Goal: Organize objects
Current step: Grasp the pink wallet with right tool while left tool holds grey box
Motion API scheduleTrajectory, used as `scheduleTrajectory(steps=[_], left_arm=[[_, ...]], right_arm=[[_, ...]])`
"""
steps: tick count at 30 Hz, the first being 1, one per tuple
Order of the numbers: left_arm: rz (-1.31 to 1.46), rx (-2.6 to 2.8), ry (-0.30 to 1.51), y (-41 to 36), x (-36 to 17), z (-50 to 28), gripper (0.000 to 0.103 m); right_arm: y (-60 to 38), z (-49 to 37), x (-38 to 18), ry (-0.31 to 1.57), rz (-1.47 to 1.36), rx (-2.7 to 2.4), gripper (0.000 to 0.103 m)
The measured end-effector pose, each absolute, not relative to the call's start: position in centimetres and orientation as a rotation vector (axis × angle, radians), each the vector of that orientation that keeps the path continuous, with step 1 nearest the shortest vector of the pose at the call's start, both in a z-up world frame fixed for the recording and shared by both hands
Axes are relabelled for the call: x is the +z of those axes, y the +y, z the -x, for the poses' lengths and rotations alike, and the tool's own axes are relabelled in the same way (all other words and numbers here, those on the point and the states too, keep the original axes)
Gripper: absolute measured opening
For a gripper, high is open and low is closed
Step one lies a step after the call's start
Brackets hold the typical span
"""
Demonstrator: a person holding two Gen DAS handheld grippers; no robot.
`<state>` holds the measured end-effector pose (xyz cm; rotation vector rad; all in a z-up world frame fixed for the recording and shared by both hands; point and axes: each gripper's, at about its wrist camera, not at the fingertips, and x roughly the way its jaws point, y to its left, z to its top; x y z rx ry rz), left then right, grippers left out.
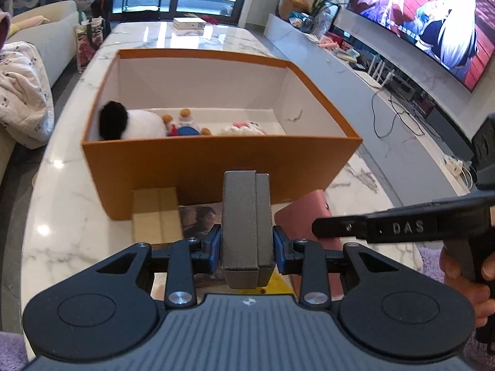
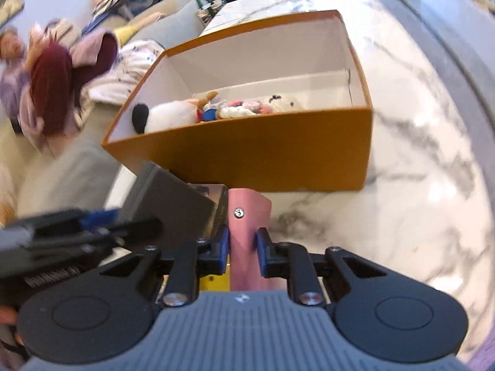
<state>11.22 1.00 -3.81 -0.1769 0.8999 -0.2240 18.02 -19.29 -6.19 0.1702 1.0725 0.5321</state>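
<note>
The marble table carries an open orange box, its floor already holding plush toys — a black-and-white one at the left end, smaller ones toward the middle. The right half of the box floor is bare.

The left gripper is clamped on a grey case, held upright just short of the near box wall. The right gripper is closed narrow on a pink wallet-like case with a snap stud, also just short of that wall.

Procedure, as judged: raise each item above the rim before moving forward, carry it over the bare section, lower, then release — one hand at a time, since the two grippers sit close together.

Obstructions: the near wall itself; a flat cardboard piece and a printed picture lie under the left gripper.
</note>
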Motion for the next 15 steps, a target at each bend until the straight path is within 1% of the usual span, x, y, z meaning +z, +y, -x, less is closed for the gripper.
scheduleTrajectory(steps=[7, 10, 12, 15], left_arm=[[0.159, -0.243, 0.929, -0.6, -4.5, -12.0, 0.038], [0.152, -0.241, 0.937, -0.8, -4.7, -12.2, 0.038], [0.155, -0.239, 0.94, -0.7, -4.7, -12.2, 0.038], [0.149, -0.23, 0.939, -0.7, -4.6, -12.2, 0.038]], right_arm=[[-19.3, -18.5, -7.0, 1.074, -0.174, 0.486, 0.02], [-18.5, -18.4, -7.2, 1.065, -0.089, 0.454, 0.026], [-18.1, -18.6, -7.5, 1.058, -0.064, 0.452, 0.026], [-18.3, -18.8, -7.9, 1.07, -0.106, 0.475, 0.025]])
